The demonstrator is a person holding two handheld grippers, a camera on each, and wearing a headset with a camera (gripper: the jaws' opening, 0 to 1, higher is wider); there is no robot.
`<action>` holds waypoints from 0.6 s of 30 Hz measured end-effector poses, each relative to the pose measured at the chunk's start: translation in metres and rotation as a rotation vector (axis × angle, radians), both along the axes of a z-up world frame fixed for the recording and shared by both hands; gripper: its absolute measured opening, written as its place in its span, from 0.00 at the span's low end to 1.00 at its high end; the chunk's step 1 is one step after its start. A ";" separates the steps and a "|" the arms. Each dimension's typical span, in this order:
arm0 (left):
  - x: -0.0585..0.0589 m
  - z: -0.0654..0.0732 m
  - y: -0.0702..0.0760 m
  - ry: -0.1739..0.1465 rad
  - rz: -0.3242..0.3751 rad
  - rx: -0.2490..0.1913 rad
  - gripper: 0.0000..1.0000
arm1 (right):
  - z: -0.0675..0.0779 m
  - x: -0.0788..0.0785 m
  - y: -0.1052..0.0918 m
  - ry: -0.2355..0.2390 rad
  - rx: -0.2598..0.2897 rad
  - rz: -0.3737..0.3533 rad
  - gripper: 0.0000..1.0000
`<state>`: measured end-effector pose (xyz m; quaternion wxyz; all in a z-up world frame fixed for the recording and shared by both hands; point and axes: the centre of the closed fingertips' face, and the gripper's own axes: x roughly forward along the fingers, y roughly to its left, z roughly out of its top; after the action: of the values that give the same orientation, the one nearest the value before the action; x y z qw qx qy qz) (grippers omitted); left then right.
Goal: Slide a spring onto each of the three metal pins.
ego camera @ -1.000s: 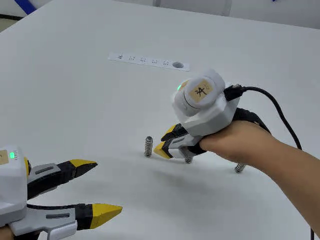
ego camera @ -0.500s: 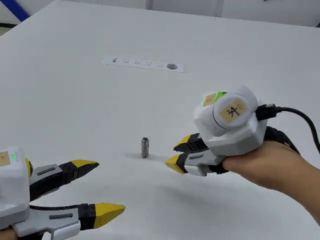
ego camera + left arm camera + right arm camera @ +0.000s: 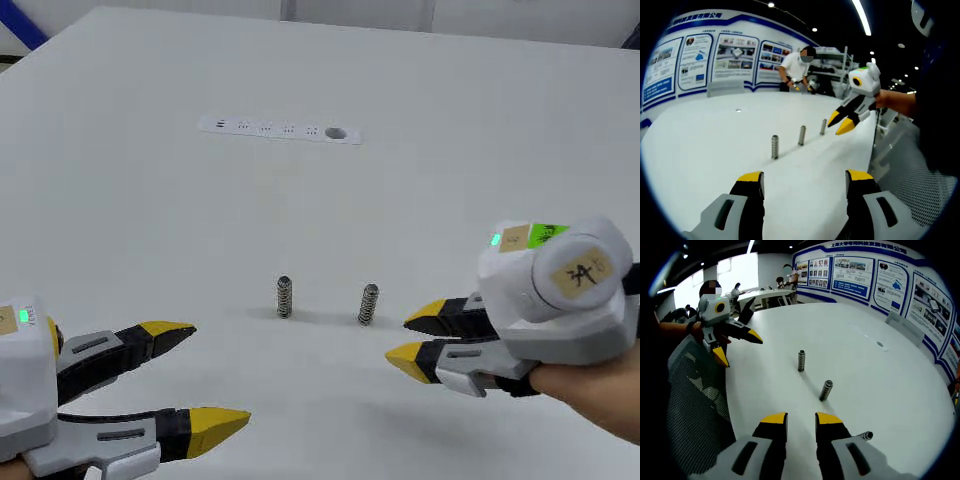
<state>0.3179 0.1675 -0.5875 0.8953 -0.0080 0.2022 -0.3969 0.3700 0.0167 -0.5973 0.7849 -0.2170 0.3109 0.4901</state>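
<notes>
My left gripper (image 3: 215,372) hangs low over the near left corner of the tabletop (image 3: 150,200) with its yellow-tipped jaws spread wide and nothing between them; its own view (image 3: 805,180) shows bare white surface through the gap. My right gripper (image 3: 402,336) sits over the near right part of the tabletop, pointing left, jaws released to a narrow gap and empty (its own view (image 3: 801,420) shows the slit between the tips clearly). Just past its tips stands the second spring (image 3: 368,304), upright on its pin, and a little further left the first spring (image 3: 284,297), also upright, the two side by side and apart. From the left gripper view the row reads as three upright coils: the first spring (image 3: 774,146) closest, the second spring (image 3: 802,135) behind it, and the third spring (image 3: 823,126) just beside the right gripper (image 3: 838,123). In the right gripper view the third spring (image 3: 866,435) peeks out next to my right jaw, mostly hidden, with the second spring (image 3: 826,390) and the first spring (image 3: 801,360) beyond, and the left gripper (image 3: 742,351) off at the far side. A white power strip (image 3: 280,129) lies flat toward the far edge, well apart from the springs.
</notes>
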 end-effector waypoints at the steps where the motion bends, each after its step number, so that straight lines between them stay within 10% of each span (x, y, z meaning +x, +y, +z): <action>1: 0.000 0.000 0.000 0.000 -0.003 0.001 0.67 | -0.001 0.000 -0.004 -0.001 0.000 -0.007 0.23; 18: 0.000 0.001 -0.002 0.005 -0.027 0.022 0.68 | 0.002 0.006 -0.080 -0.022 0.017 -0.159 0.28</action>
<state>0.3175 0.1659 -0.5869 0.8894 0.0033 0.2090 -0.4066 0.3762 -0.0632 -0.5951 0.8266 -0.1904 0.3141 0.4264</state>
